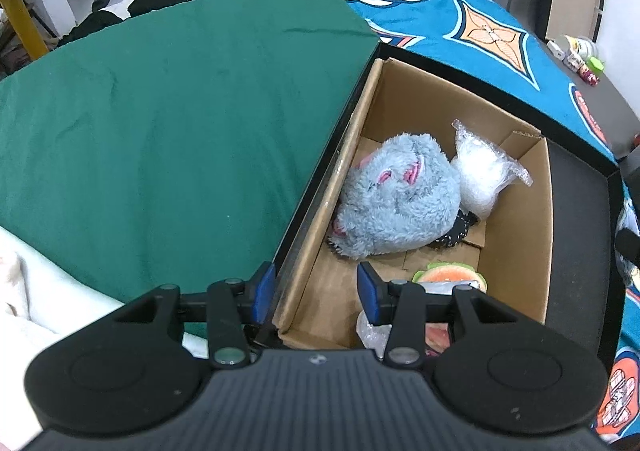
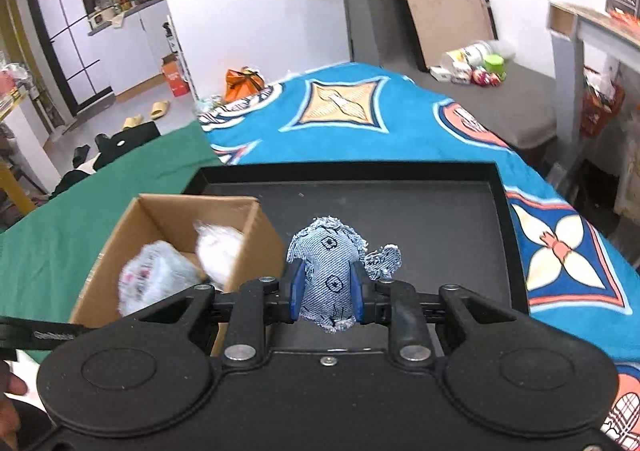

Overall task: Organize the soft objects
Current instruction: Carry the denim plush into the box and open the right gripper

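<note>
We are carrying a pale blue denim stuffed toy [image 2: 329, 271] toward the brown cardboard box [image 2: 256, 239].
Right gripper [image 2: 326, 291] fingers are clamping it; left gripper [image 1: 316, 291] fingers are gaping, empty; next, releasing over the box.

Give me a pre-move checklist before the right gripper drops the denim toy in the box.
1. Right gripper grip on denim toy: ok, pinched between both pads.
2. Toy over cardboard box: not ok, it is above the black tray, right of the box.
3. Free space in box: ok, bare floor in front of the fluffy blue plush.
4. Left gripper clear of box opening: not ok, open and straddling the box's left wall.
5. Box contents settled: cannot tell, blurred in the right wrist view.
</note>
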A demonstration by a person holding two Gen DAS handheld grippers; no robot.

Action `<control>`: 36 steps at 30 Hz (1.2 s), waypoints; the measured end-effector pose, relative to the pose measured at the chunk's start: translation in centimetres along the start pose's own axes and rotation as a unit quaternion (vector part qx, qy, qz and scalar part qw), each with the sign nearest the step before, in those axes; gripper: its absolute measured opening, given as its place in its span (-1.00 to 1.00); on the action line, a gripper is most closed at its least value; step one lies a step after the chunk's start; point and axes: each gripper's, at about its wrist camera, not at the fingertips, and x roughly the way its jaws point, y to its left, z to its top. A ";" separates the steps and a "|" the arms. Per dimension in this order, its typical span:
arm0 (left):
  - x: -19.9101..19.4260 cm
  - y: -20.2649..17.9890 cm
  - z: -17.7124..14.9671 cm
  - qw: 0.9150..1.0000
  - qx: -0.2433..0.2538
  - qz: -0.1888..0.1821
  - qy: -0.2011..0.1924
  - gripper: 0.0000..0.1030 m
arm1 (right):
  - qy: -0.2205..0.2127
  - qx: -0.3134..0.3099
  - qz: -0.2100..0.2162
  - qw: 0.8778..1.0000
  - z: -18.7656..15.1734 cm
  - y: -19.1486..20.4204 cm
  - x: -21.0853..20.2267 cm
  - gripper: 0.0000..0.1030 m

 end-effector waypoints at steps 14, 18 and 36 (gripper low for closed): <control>0.7 2.4 0.1 0.998 -0.033 -0.052 0.003 -0.50 | -0.008 -0.035 0.017 0.999 1.3 6.1 -0.4 -0.53; 1.0 2.9 0.3 0.997 -0.041 -0.060 0.001 -0.64 | -0.006 -0.046 0.023 0.999 1.3 7.7 -0.2 -0.53; 0.1 3.6 0.3 0.995 -0.049 -0.081 -0.017 -0.61 | -0.012 -0.031 0.011 0.999 0.5 8.3 -2.4 -0.05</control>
